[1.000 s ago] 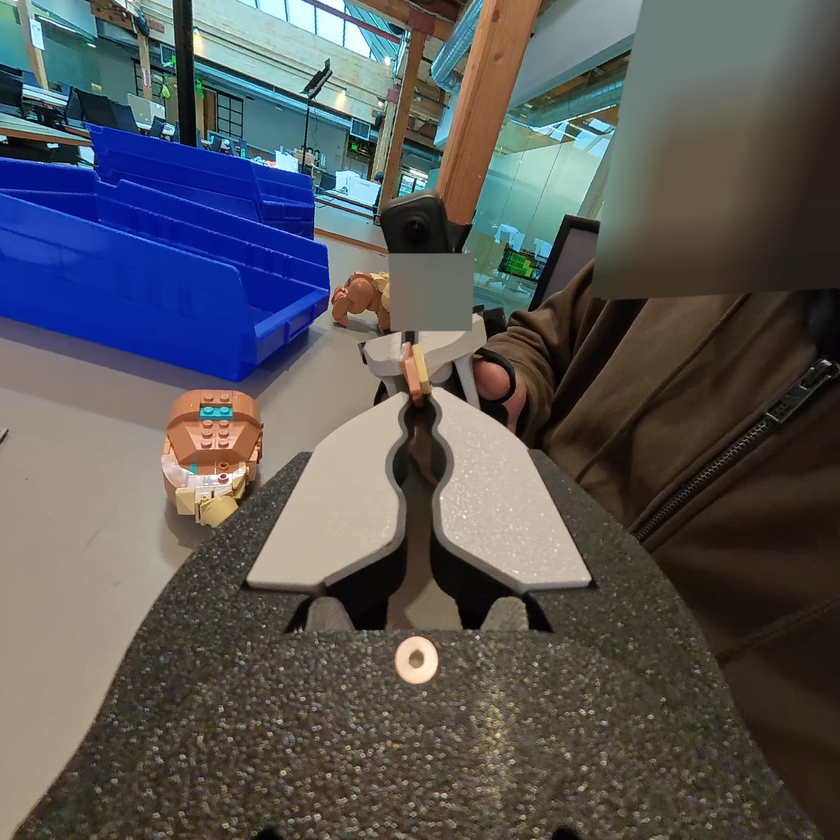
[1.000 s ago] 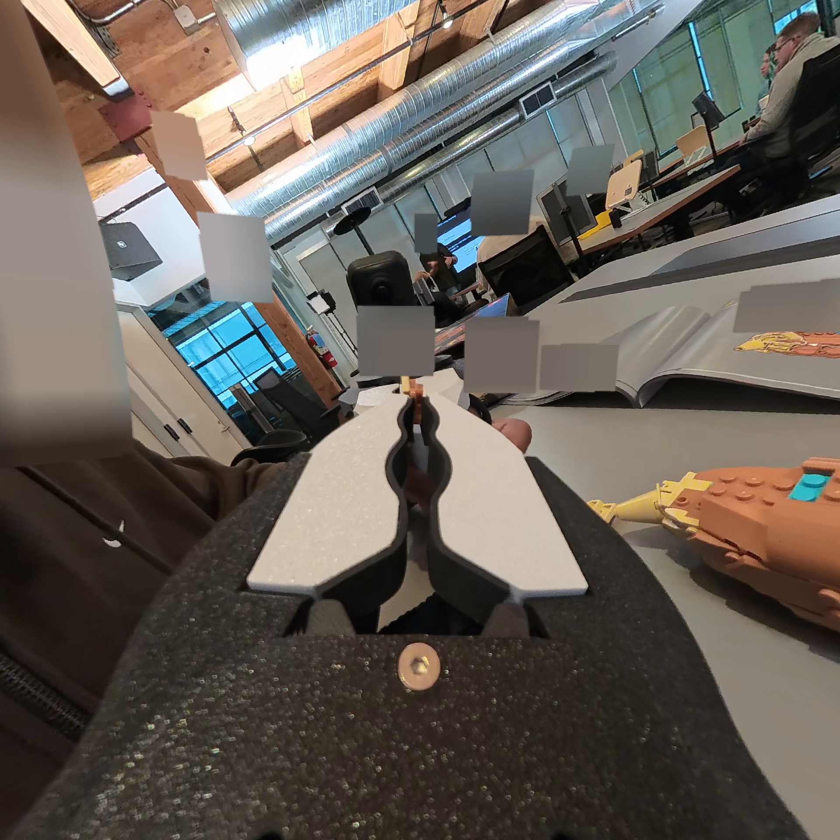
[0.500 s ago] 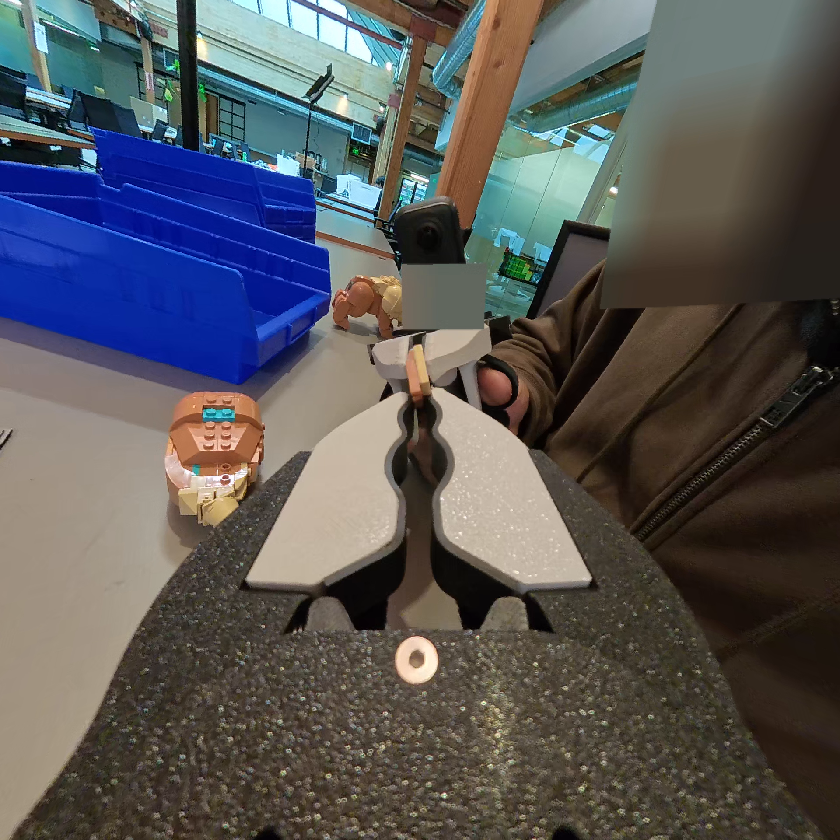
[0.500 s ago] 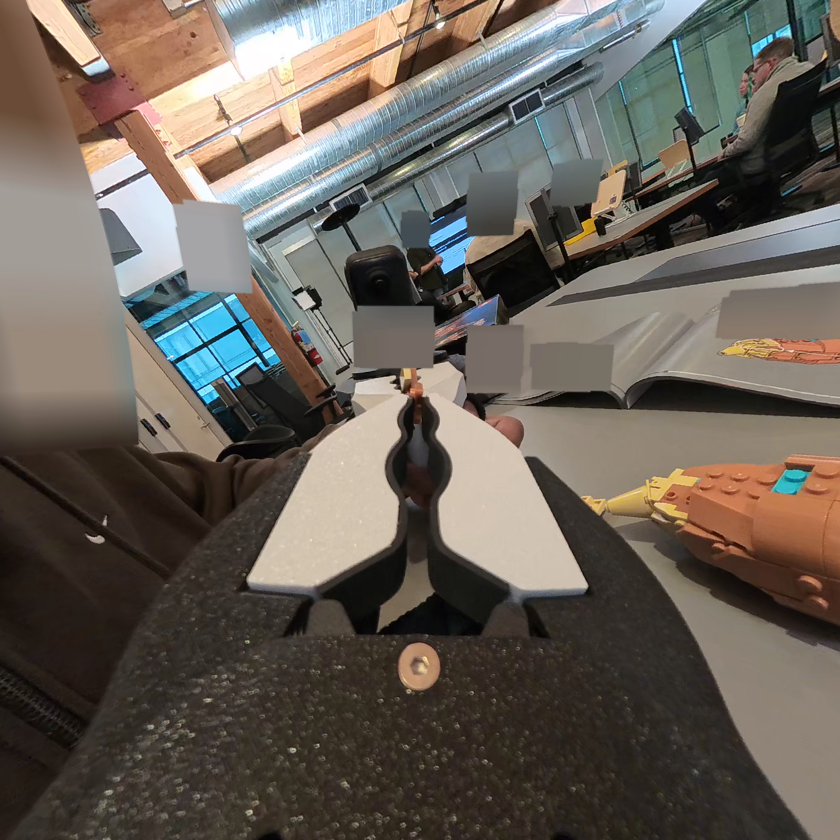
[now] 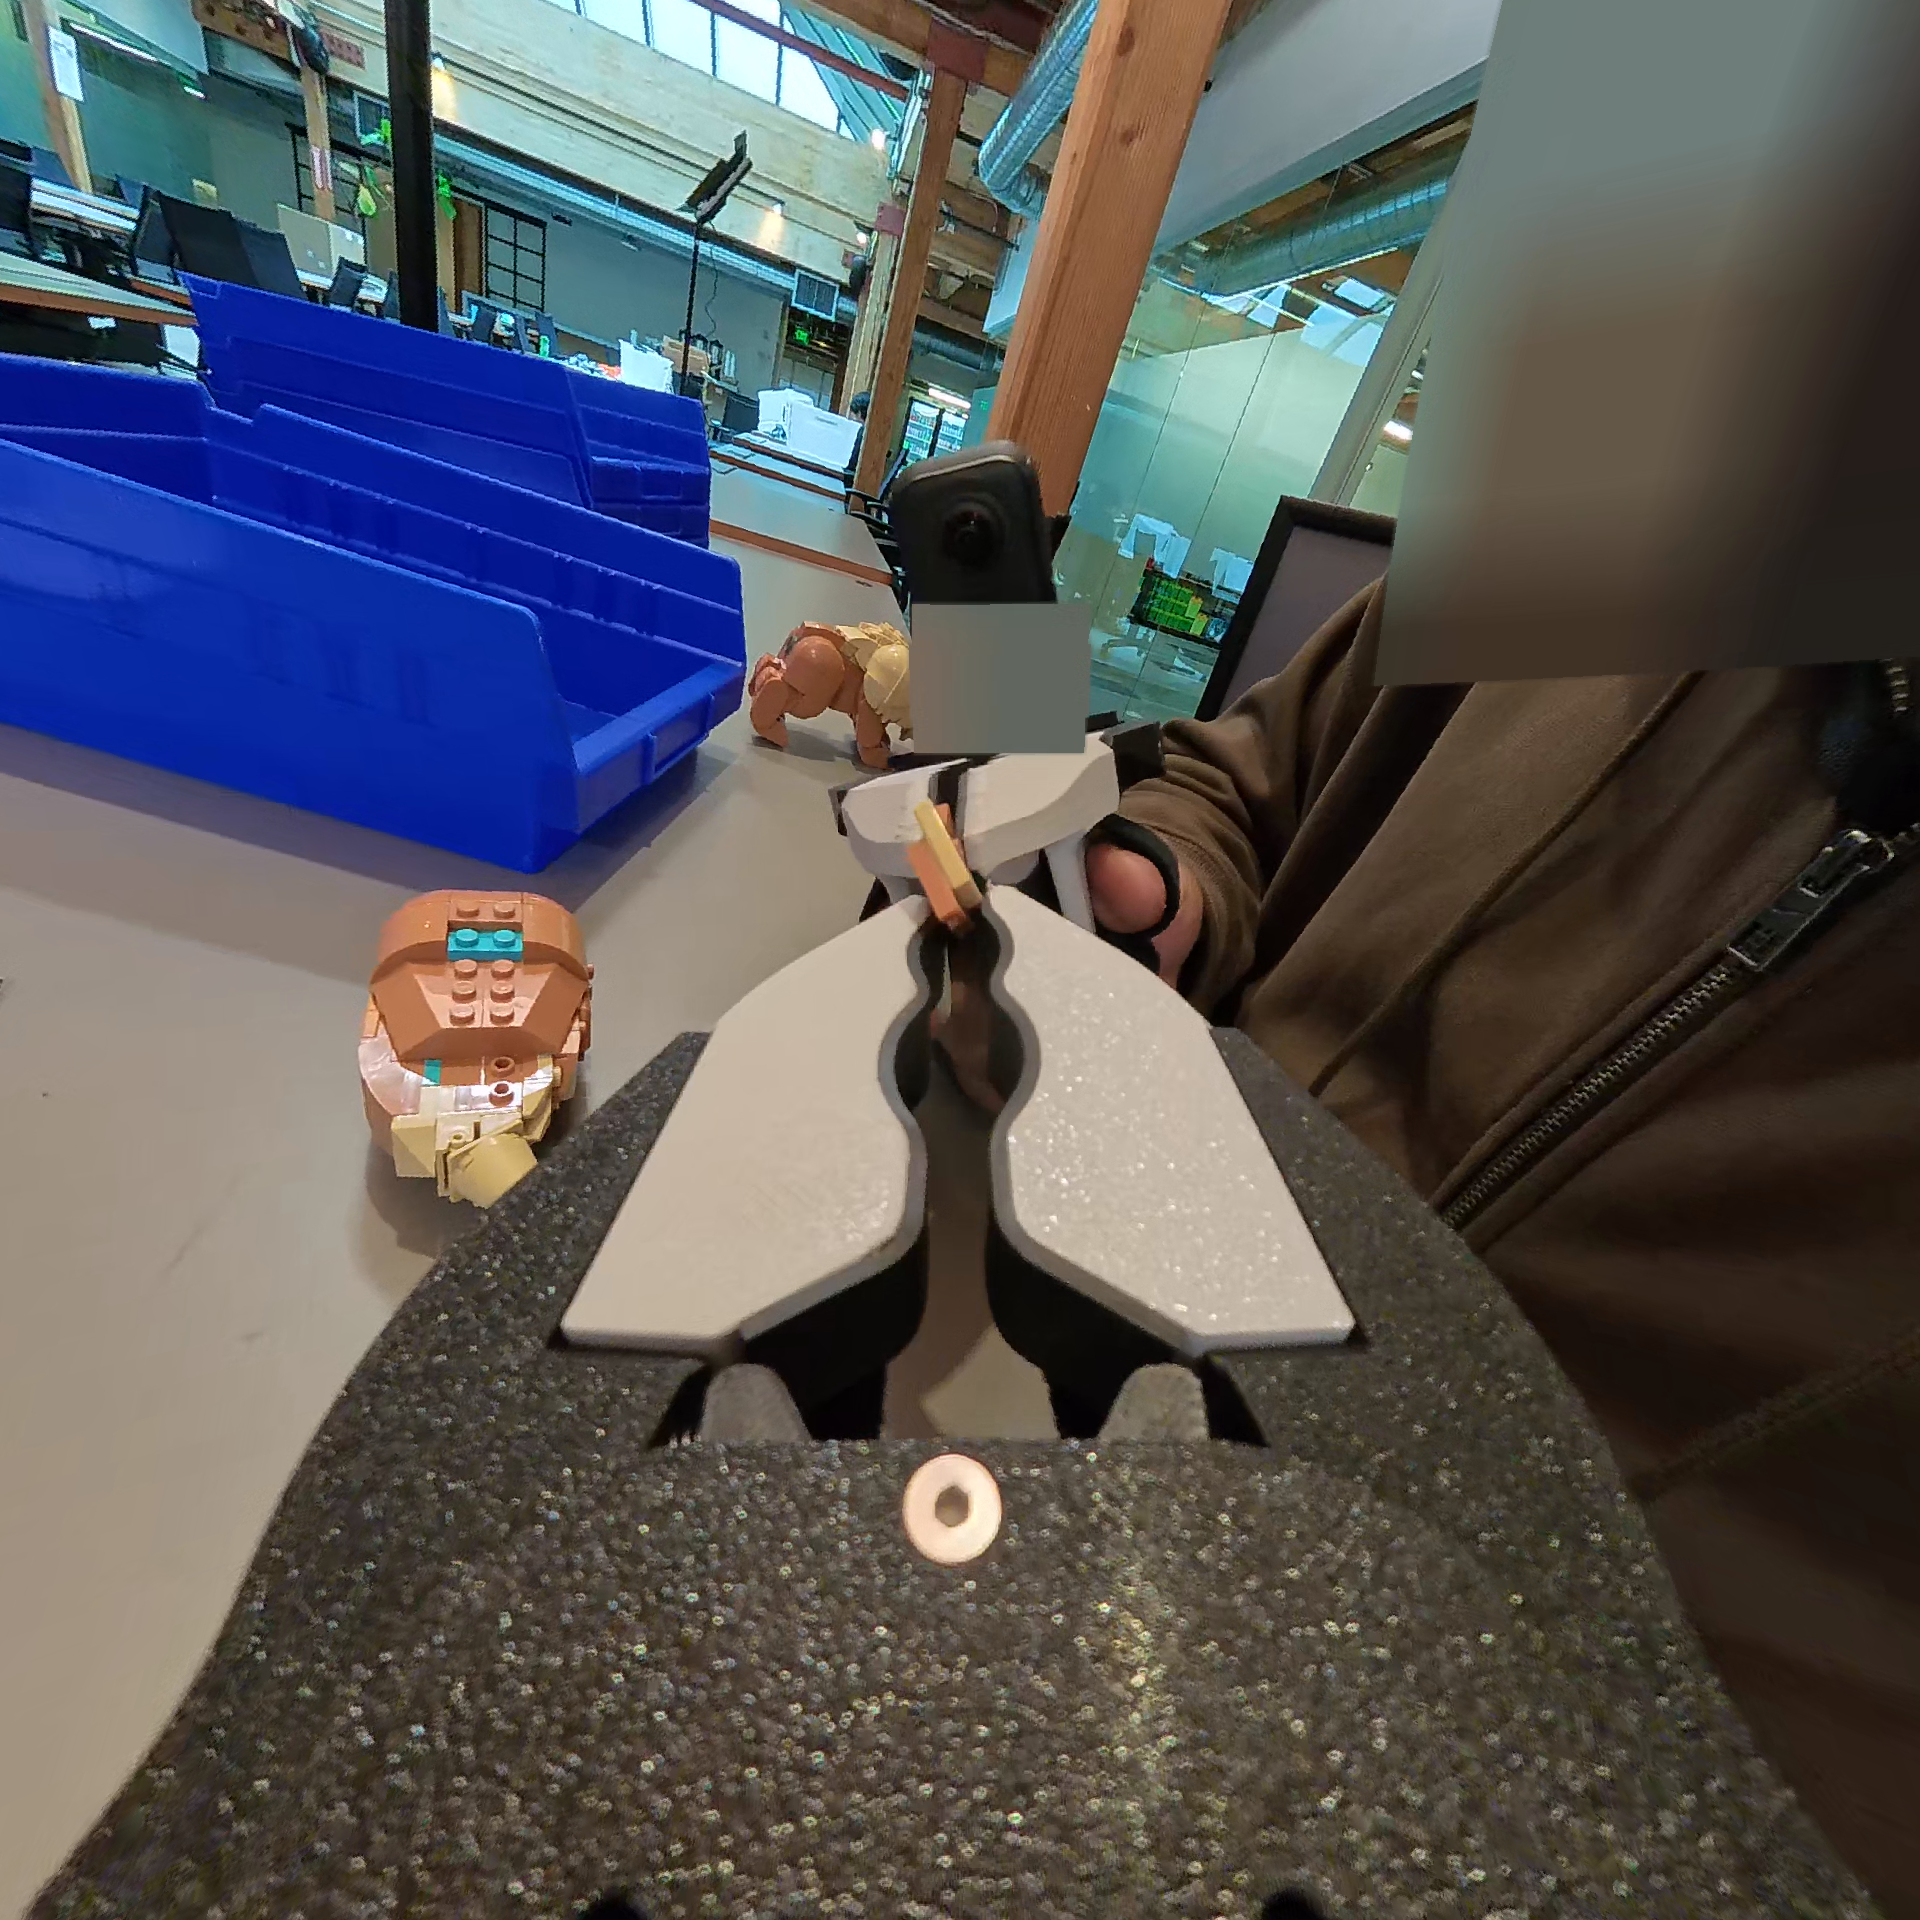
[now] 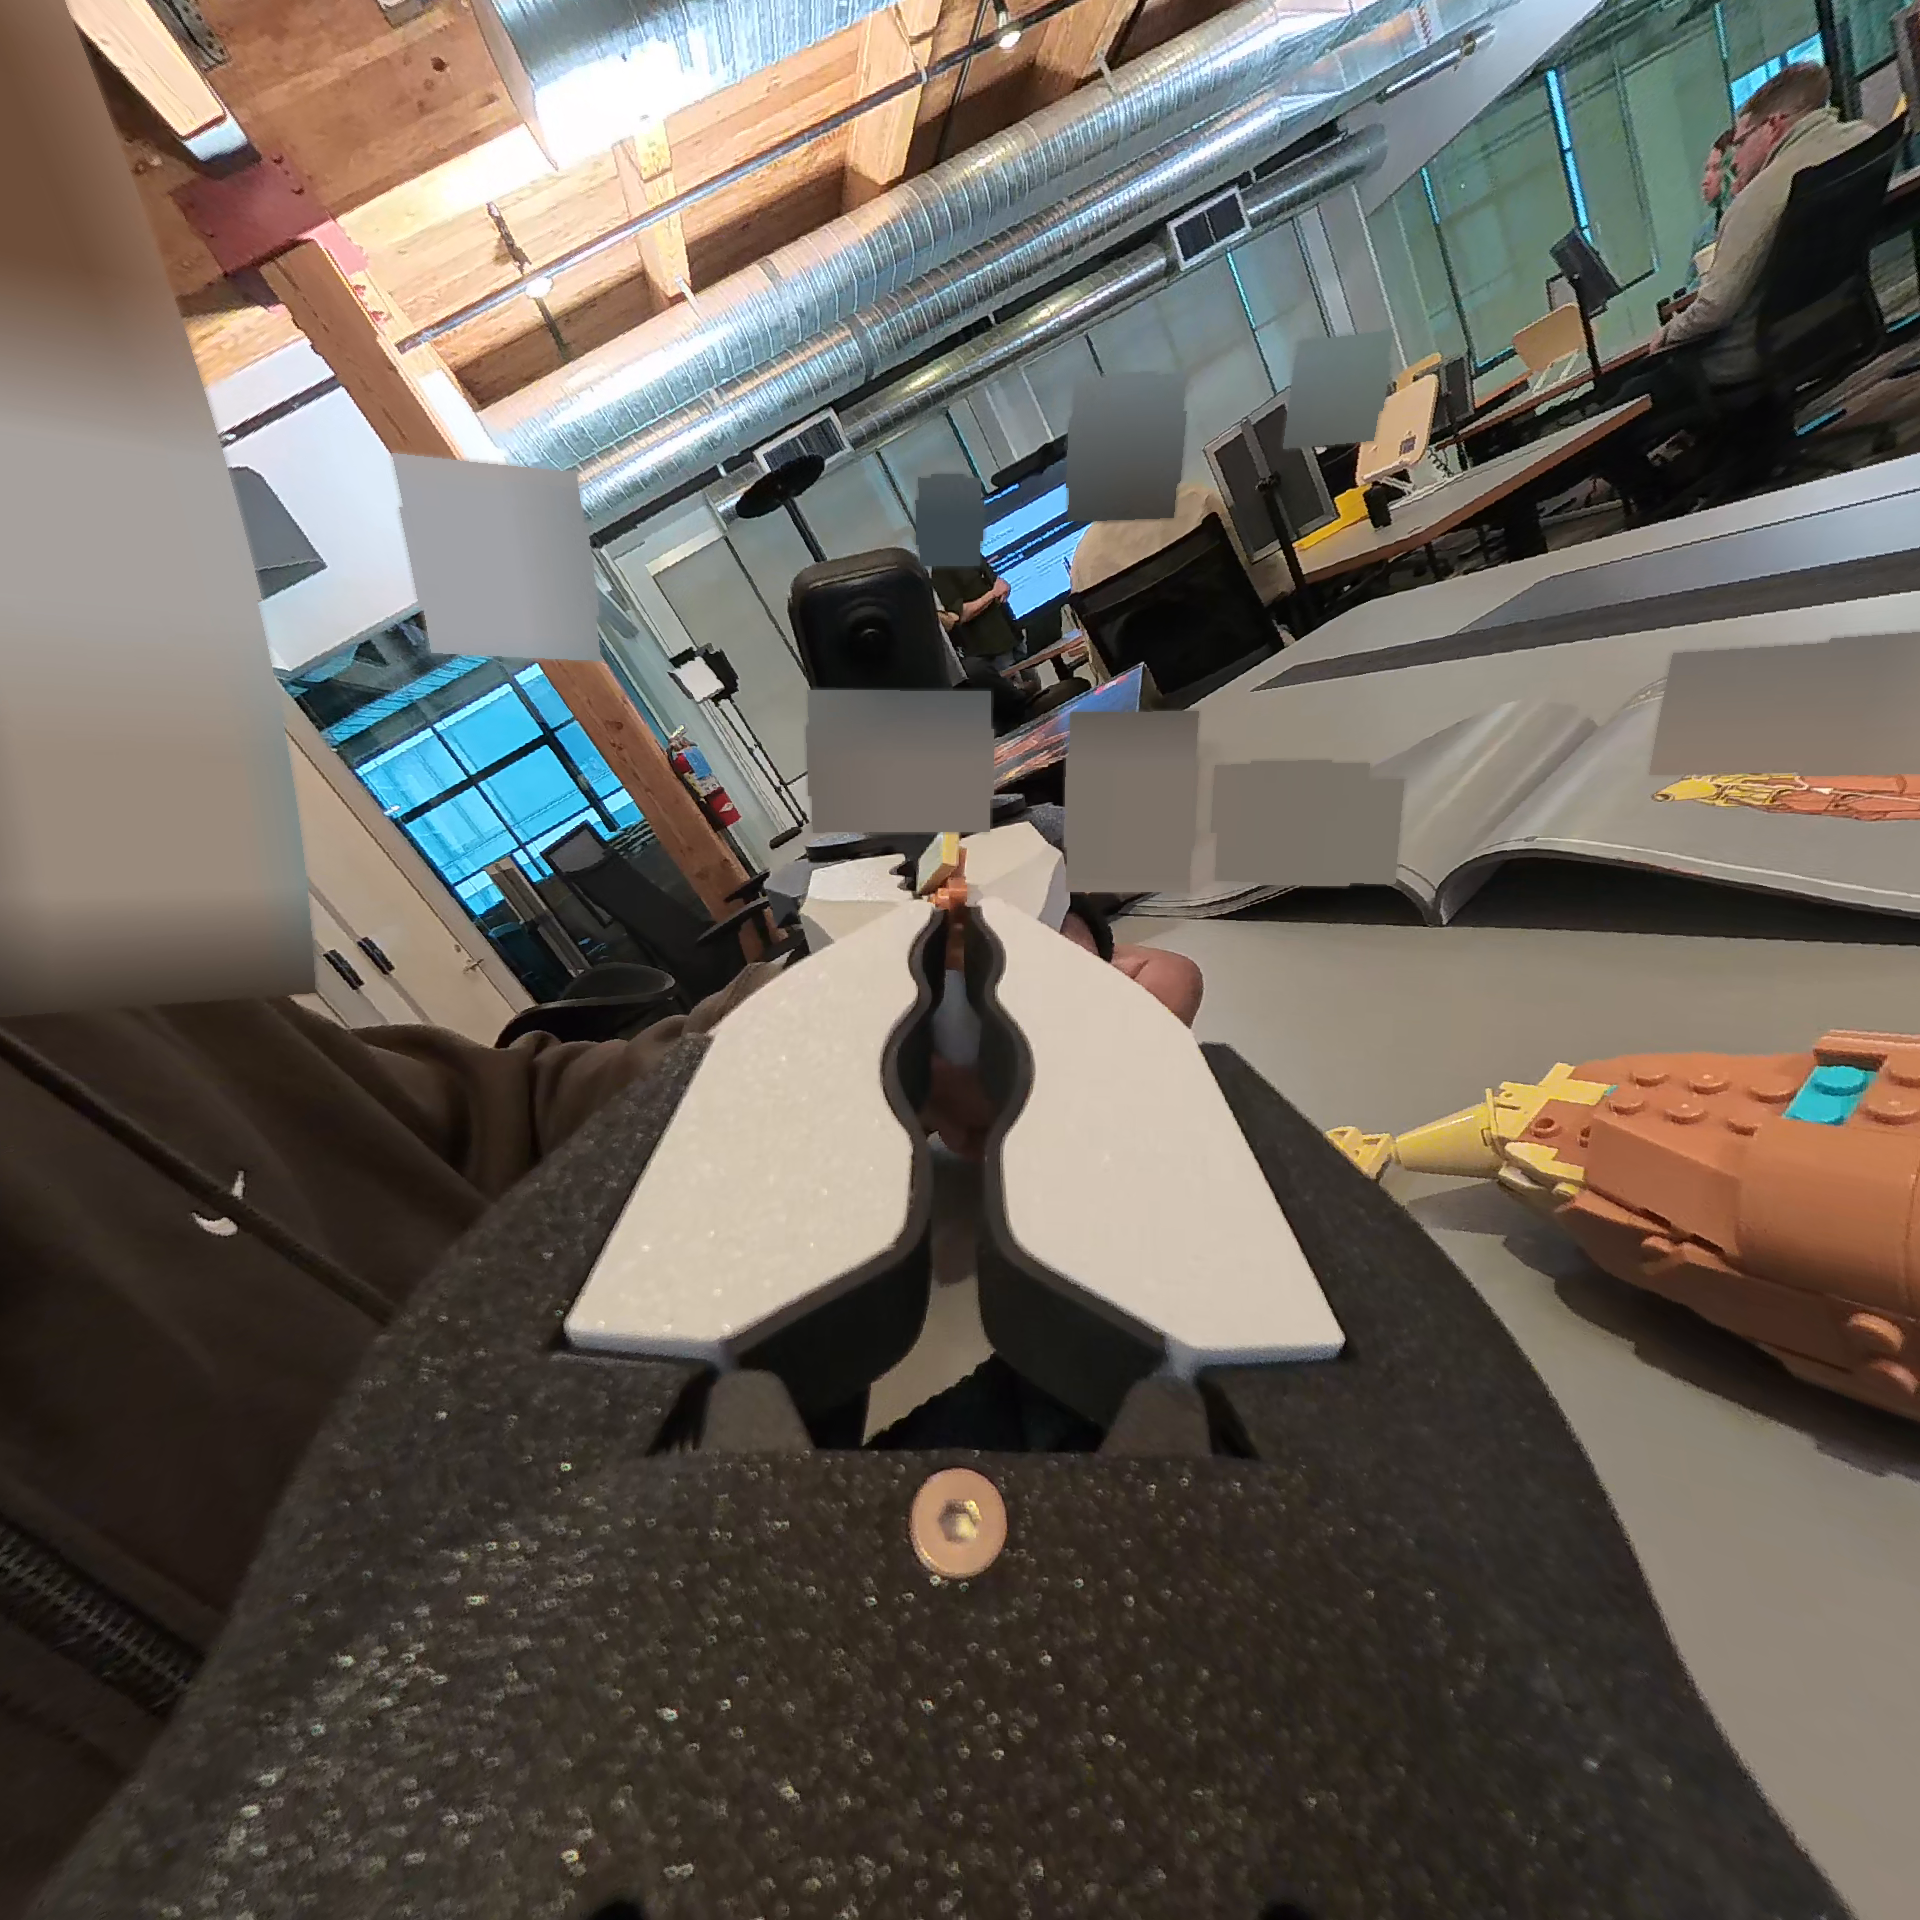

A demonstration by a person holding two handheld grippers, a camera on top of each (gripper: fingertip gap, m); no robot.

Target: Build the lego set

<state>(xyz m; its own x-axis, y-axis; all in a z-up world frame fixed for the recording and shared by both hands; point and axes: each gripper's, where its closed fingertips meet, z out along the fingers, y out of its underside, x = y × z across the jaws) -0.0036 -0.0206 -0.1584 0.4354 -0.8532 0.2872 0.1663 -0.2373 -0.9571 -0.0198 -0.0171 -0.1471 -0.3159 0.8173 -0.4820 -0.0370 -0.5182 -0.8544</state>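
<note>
Left wrist view: left tongs [image 5: 958, 914] clamped on small tan-and-orange brick piece [image 5: 945, 871], raised above desk [image 5: 187, 1226], tip to tip with right tongs [image 5: 940, 831]; brick head [image 5: 473, 1039] beside blue bins [image 5: 343, 634].
Right wrist view: right tongs [image 6: 956, 914] pinching same piece [image 6: 943, 873]; orange model [image 6: 1704, 1174] on desk, open booklet [image 6: 1538, 831] behind.

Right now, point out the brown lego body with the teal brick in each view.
Left wrist view: brown lego body on the table, left of the left tongs.
Right wrist view: the body at the right edge, beside the right tongs.
Shared landmark: small tan-and-brown piece at both tips.
</note>
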